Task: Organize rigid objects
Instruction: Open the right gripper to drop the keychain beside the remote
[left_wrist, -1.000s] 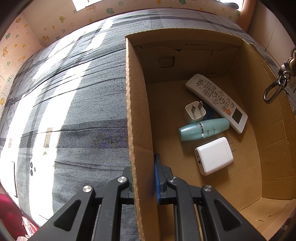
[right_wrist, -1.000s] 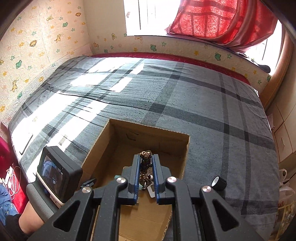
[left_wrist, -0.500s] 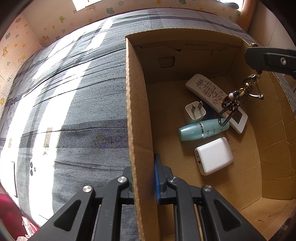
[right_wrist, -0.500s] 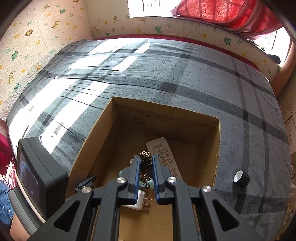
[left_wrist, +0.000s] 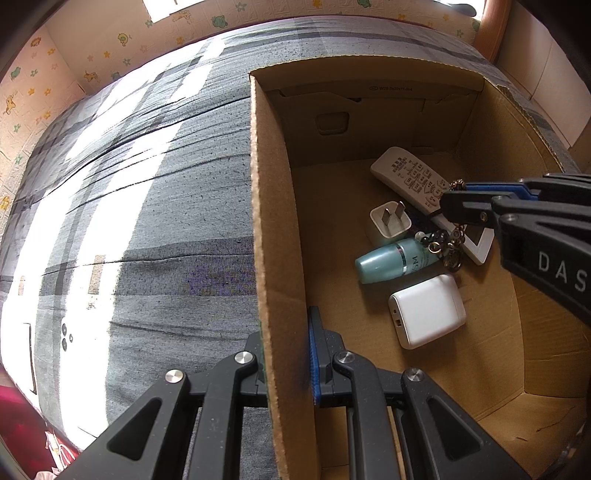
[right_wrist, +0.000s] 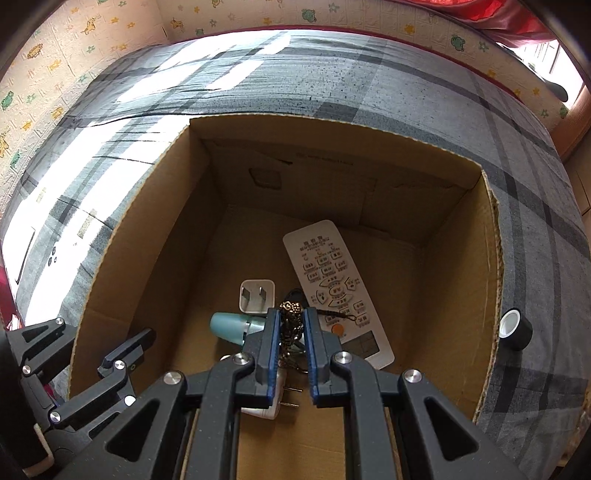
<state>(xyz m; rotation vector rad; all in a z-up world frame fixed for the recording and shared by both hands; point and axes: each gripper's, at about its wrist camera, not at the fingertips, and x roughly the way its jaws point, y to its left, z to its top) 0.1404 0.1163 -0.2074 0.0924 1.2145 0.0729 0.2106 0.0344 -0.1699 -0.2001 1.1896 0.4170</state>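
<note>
Left wrist view: your left tongs (left_wrist: 286, 354) are clenched on the side wall of the cardboard box (left_wrist: 273, 206), which sits on a grey plaid bed (left_wrist: 140, 206). Inside, toward 2 o'clock from the tongs, lie a white remote control (left_wrist: 410, 175), a white plug adapter (left_wrist: 389, 223), a teal bottle (left_wrist: 391, 260) and a white charger (left_wrist: 428, 312). Your right tongs (left_wrist: 452, 201) enter from 3 o'clock, a beaded keychain (left_wrist: 445, 245) dangling onto the bottle.

Right wrist view: your right tongs (right_wrist: 290, 339) are clenched on the keychain (right_wrist: 290, 323), above the bottle (right_wrist: 231, 326), adapter (right_wrist: 256, 295) and remote control (right_wrist: 334, 284). A black tape roll (right_wrist: 515, 328) rests on the bed (right_wrist: 406, 81) at 3 o'clock, outside the box (right_wrist: 147, 229).
</note>
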